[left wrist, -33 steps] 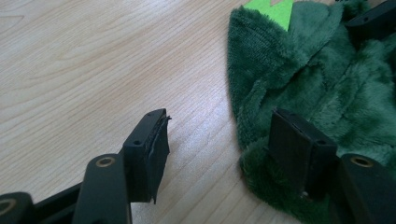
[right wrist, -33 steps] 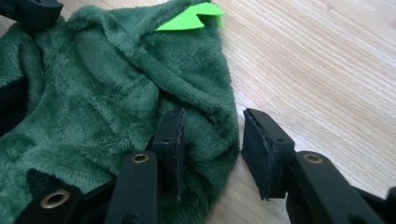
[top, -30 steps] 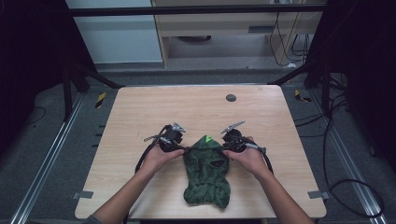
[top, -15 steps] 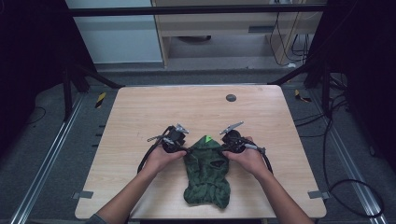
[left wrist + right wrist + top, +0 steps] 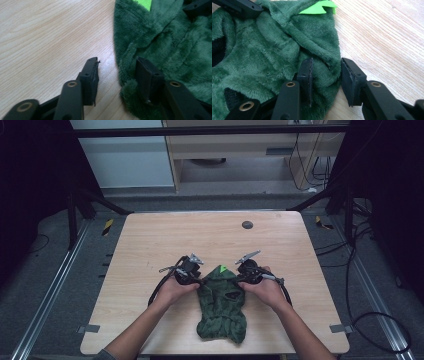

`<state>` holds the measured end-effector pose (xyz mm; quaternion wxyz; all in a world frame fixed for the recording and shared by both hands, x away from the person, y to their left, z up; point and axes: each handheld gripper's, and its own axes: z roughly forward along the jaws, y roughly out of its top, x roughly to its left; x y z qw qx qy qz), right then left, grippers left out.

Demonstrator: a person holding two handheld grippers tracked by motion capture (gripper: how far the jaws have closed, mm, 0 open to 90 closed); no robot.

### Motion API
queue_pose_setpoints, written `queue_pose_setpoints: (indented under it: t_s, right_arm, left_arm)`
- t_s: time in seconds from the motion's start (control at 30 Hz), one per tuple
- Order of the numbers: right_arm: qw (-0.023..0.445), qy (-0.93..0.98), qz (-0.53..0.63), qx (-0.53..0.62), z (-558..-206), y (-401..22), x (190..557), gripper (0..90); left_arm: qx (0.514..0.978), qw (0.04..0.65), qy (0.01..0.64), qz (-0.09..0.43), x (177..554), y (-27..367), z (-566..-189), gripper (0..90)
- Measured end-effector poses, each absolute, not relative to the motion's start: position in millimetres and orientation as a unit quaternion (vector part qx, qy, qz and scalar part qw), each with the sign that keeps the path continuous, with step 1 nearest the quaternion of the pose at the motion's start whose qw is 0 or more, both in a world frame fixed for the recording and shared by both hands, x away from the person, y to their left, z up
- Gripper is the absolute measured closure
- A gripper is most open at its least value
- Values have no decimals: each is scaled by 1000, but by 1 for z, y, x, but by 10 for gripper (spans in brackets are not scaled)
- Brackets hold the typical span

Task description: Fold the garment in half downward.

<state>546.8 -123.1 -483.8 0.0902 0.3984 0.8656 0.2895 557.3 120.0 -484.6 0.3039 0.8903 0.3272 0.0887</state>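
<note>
Green fleece garment (image 5: 221, 304) edges between both half-open, closing claws (image 5: 116, 75) (image 5: 325, 75).

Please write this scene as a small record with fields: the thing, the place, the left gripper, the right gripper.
thing: green plush garment with a bright green patch
place: wooden table, near edge, lying flat
left gripper: at the garment's left edge, jaws just closing, one on the table, one on the fabric, not yet pinching
right gripper: at the right edge, jaws straddle a fold, gap visible
far item: small dark disc
</note>
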Motion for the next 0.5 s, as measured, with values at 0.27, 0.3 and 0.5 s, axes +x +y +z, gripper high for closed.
queue_pose_setpoints:
  t_s: [0.27, 0.3, 0.5]
  right_arm:
    - [90, 870, 285, 392, -483, -122, 547, 698]
    - [89, 871, 286, 390, -483, -121, 547, 713]
    - [84, 876, 283, 380, -483, -118, 547, 832]
  left_arm:
    - [895, 308, 314, 76, 554, 117, -484, 742]
    - [895, 308, 312, 76, 553, 117, -484, 762]
    - [893, 314, 312, 77, 551, 117, -486, 854]
